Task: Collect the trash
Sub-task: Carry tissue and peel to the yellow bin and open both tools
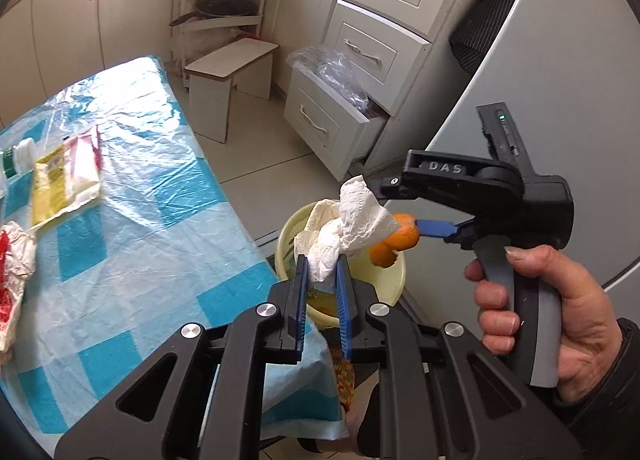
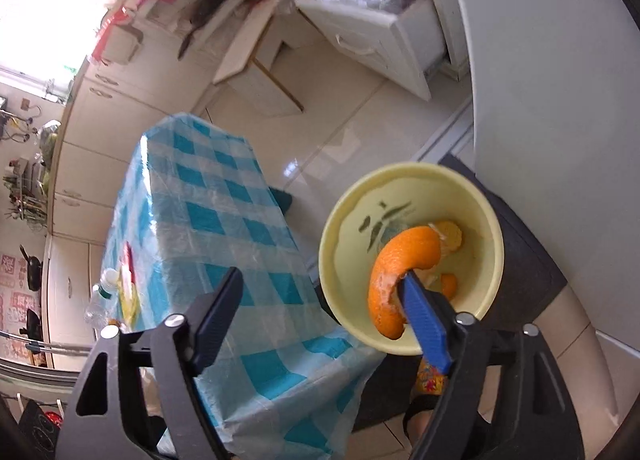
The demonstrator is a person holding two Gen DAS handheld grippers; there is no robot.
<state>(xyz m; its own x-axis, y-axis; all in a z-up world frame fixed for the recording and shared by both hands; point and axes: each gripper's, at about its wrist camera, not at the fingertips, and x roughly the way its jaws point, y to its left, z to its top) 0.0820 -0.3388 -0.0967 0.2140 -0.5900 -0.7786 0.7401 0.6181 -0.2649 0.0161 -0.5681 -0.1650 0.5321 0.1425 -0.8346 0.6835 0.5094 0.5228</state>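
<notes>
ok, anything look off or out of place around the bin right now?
Yes: the right claw is wide open, yet the orange peel hangs draped on one blue finger above the yellow bin instead of dropping in. Behind, the bottom drawer stands pulled out, stuffed with clear plastic.

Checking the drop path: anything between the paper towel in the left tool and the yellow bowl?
Nothing visible. The paper towel hangs over the yellow bowl; only the orange peel on the right tool sits beside it.
</notes>
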